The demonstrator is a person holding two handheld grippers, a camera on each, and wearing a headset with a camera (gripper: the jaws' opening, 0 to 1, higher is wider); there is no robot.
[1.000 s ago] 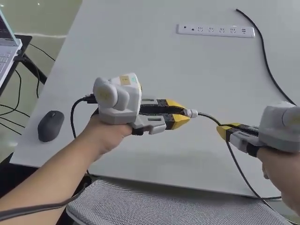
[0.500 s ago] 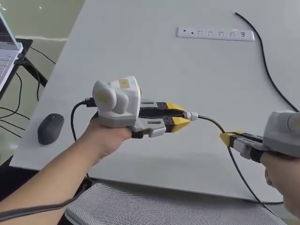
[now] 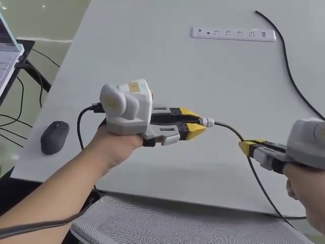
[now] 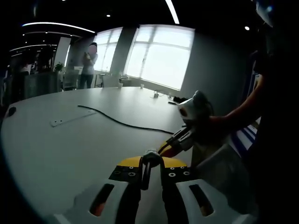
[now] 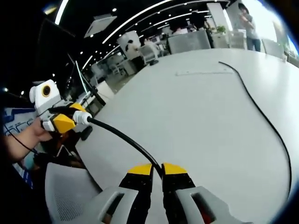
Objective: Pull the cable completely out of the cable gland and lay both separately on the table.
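Count: two claws are working, the left gripper (image 3: 199, 125) and the right gripper (image 3: 246, 148); one cable (image 5: 119, 134), one cable gland (image 3: 206, 122), one power strip (image 3: 233, 34) and one mouse (image 3: 55, 136) are showing over one white table (image 3: 152, 56).
Left claw: its jaws are clenching the cable gland, whose pale end is poking out just past the yellow tips.
Right claw: its jaws are pinching the black cable, with hardly any gap between the yellow tips.
Cable: it is running out of the gland and arcing through the air to the right gripper, then hanging down past the table's front edge.
Gland: it is sitting in the left gripper, off the table, with the cable in it.
Left hand (image 3: 119, 147): it is reaching in from the lower left, holding its gripper level and pointing right.
Right hand (image 3: 304, 188): it is holding its gripper at the right edge of the head view, pointing left towards the other.
Mouse: it is lying near the table's left edge, well apart from both grippers.
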